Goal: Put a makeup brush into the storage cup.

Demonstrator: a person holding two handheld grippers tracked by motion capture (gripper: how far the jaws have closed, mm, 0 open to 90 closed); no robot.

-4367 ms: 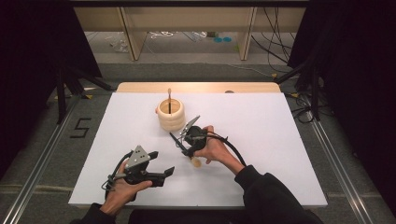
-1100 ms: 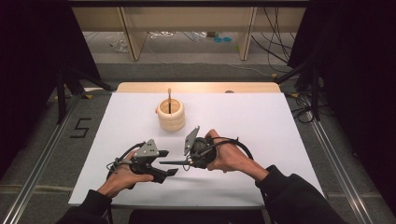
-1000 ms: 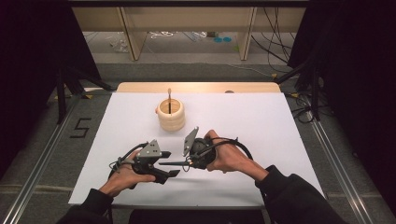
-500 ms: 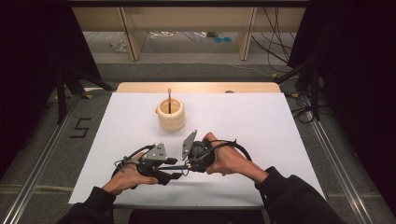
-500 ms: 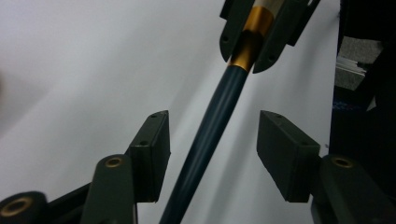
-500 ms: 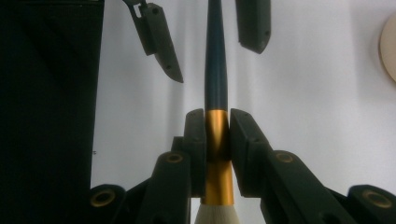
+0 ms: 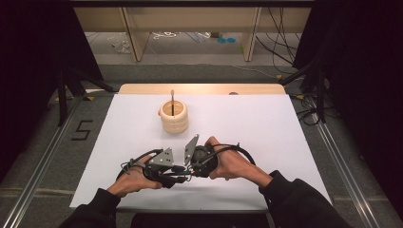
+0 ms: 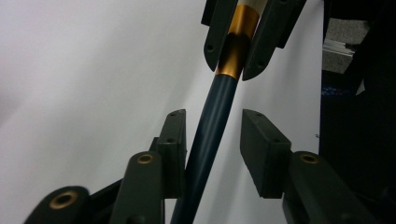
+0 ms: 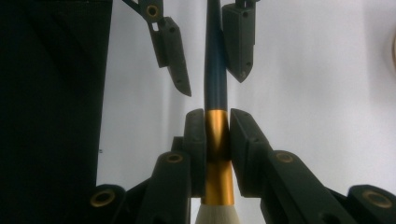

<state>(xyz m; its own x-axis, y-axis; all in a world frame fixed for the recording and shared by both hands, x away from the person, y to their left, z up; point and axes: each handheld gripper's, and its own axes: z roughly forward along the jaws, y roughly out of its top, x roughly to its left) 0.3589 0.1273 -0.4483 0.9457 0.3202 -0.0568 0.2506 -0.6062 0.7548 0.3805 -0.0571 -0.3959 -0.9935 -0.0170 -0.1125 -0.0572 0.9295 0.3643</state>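
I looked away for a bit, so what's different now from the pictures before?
The left gripper came in beside the right gripper, and its jaws have just been closing around the paintbrush handle, one pad still apart from it. The right gripper stayed clamped on the brush's gold band. The wooden holder stayed put.

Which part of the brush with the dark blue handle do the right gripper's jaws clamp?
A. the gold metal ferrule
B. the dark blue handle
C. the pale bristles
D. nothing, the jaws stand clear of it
A: in the right gripper view, the right gripper presses both jaws on the gold metal ferrule of the brush, just above its pale bristles.
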